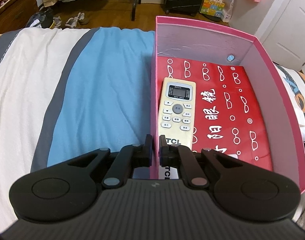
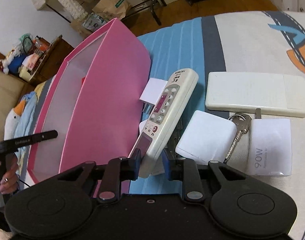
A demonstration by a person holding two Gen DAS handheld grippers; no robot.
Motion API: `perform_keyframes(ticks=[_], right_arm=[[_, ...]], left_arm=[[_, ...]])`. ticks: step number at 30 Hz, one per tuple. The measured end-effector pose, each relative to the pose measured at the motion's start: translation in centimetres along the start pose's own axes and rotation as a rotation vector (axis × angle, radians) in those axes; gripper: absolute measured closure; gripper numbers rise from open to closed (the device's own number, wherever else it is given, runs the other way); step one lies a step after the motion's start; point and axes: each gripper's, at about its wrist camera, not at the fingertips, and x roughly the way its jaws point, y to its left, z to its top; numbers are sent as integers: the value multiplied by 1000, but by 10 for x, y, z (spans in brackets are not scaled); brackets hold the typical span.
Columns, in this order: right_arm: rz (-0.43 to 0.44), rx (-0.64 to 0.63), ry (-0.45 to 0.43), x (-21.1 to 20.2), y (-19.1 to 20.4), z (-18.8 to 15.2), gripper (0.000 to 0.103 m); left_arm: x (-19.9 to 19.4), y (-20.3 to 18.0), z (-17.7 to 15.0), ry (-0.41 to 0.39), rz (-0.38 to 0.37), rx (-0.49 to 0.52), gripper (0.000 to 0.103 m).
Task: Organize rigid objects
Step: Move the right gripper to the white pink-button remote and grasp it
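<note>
A pink box stands on the bed with a red glasses-print bag on its floor. A cream TCL remote lies inside it along the left wall. My left gripper is shut on that left wall of the box, one finger outside and one inside. In the right wrist view my right gripper is shut on a second white remote, held tilted above the blue blanket beside the box's pink outer wall.
On the bed right of the box lie a white power bank, a silver key, a white charger block, a 90W charger box and a small white item. Floor clutter lies beyond the bed.
</note>
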Motion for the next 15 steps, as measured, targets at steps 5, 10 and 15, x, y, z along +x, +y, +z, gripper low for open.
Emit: perform_keyframes(ticks=[5,10,15], right_arm=[[17,34,-24,0,-8,1,62],[32,99,-33,12,-12,1,53],[60,169,-53,13,-13,4,50]], left_arm=[[0,1,0,-1,-5,8,98],[0,2,0,-1,-10,3,98],[0,2,0,-1,-9,3,98]])
